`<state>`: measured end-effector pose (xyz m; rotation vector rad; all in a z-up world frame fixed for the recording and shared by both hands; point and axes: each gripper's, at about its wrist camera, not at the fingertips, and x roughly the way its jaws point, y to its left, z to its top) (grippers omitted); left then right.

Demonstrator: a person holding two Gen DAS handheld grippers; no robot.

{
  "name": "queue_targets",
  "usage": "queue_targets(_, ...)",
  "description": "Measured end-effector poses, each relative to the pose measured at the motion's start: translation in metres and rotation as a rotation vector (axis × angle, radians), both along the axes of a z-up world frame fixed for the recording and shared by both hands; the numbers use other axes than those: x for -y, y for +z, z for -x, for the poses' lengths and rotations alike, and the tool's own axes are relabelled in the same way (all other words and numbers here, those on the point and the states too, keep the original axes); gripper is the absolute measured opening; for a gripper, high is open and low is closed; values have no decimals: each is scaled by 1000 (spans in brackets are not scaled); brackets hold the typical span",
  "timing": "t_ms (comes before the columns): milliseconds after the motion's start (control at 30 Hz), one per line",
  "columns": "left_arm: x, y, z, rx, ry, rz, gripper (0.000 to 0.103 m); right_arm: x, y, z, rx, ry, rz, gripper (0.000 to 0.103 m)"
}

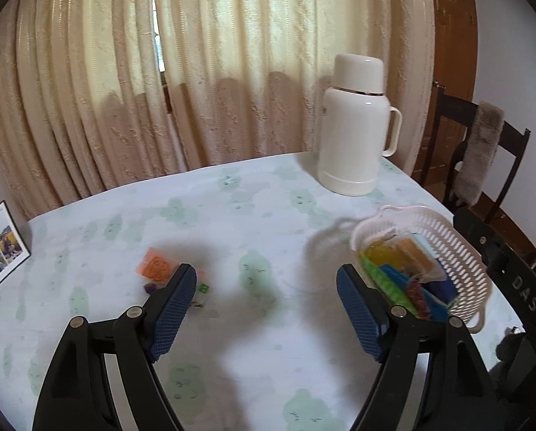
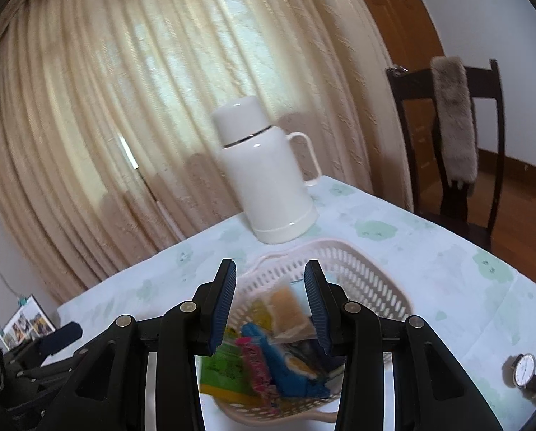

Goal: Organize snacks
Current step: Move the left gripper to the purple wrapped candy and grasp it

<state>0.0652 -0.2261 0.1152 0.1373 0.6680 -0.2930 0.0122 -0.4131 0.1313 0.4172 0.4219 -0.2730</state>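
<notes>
Snack packets (image 1: 167, 274), orange-printed and clear-wrapped, loose on the tablecloth (image 1: 232, 215) at lower left of the left wrist view, partly hidden behind the near pad. Probably light, crinkly and slick; likely to slide or fold when pinched flat. Best taken by a sealed edge or across the narrow middle, gently, to avoid crushing whatever is inside. Left gripper (image 1: 266, 287) wide apart and empty, low over the cloth with the packets just at its left pad.

More packets, green, pink, blue and yellow, already piled in the white slotted basket (image 2: 361, 269) at lower centre of the right wrist view, in front of the white flask (image 2: 268, 186). Basket light and flexible by the look of it, easy to nudge. Right gripper (image 2: 270, 287) parted above the pile, holding nothing. Watch (image 2: 524, 373) at lower right, well apart from the basket.
</notes>
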Motion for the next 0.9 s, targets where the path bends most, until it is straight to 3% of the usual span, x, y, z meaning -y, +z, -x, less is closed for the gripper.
queue_targets(233, -21, -2, -9, 14, 64, -18, 78, -26, -1, -5, 8, 74, 73, 42)
queue_targets(567, -78, -2, -36, -27, 203, 19, 78, -74, -11, -13, -21, 221, 177, 42)
queue_targets(767, -106, -16, -62, -124, 237, 80, 78, -101, -22, -18, -59, 308, 232, 43)
queue_targets(900, -117, -41, -79, -216, 261, 106, 78, -120, -30, -19, -79, 361, 272, 50)
